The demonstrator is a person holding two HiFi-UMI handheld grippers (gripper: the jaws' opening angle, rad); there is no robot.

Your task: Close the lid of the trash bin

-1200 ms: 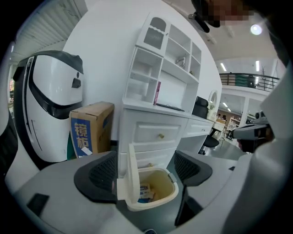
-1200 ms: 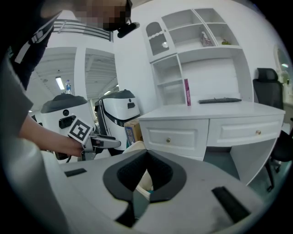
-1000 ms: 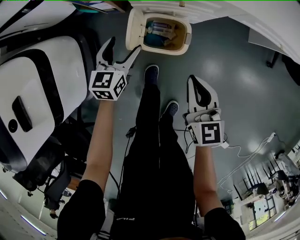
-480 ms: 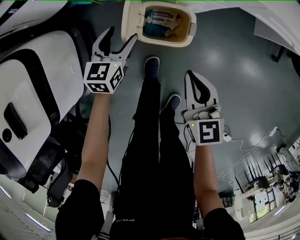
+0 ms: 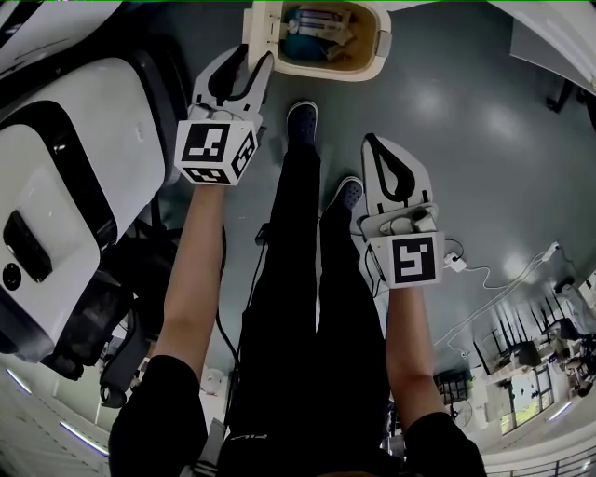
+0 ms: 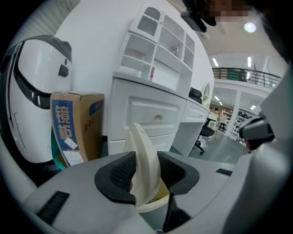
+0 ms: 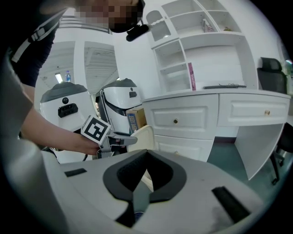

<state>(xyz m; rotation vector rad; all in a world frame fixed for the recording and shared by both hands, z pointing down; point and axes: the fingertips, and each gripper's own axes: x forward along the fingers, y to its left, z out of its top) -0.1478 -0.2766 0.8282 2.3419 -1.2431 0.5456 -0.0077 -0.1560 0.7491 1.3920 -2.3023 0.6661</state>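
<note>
The cream trash bin (image 5: 321, 71) stands open on the floor at the top of the head view, with rubbish inside. Its lid (image 5: 252, 24) stands upright on the bin's left side. My left gripper (image 5: 253, 56) has just been closing, and its jaws now pinch the lid's edge. In the left gripper view the lid (image 6: 142, 151) sits between both black pads (image 6: 120, 172), which press on it, so the left gripper (image 6: 146, 172) is shut on it. My right gripper (image 5: 374, 142) hangs shut and empty to the right, short of the bin. The right gripper view shows the right gripper (image 7: 146, 153) with its tips together and the lid (image 7: 140, 137) beyond.
A large white and black machine (image 5: 65, 186) fills the left. The person's legs and dark shoes (image 5: 302, 121) stand just before the bin. White drawers and shelves (image 6: 151, 107) rise behind the bin, with a cardboard box (image 6: 73, 128) beside them. Cables (image 5: 484, 279) lie on the floor at right.
The left jaws stood wide open near the lid and have closed onto it. Both grippers have sunk a little. The right gripper stays shut.
</note>
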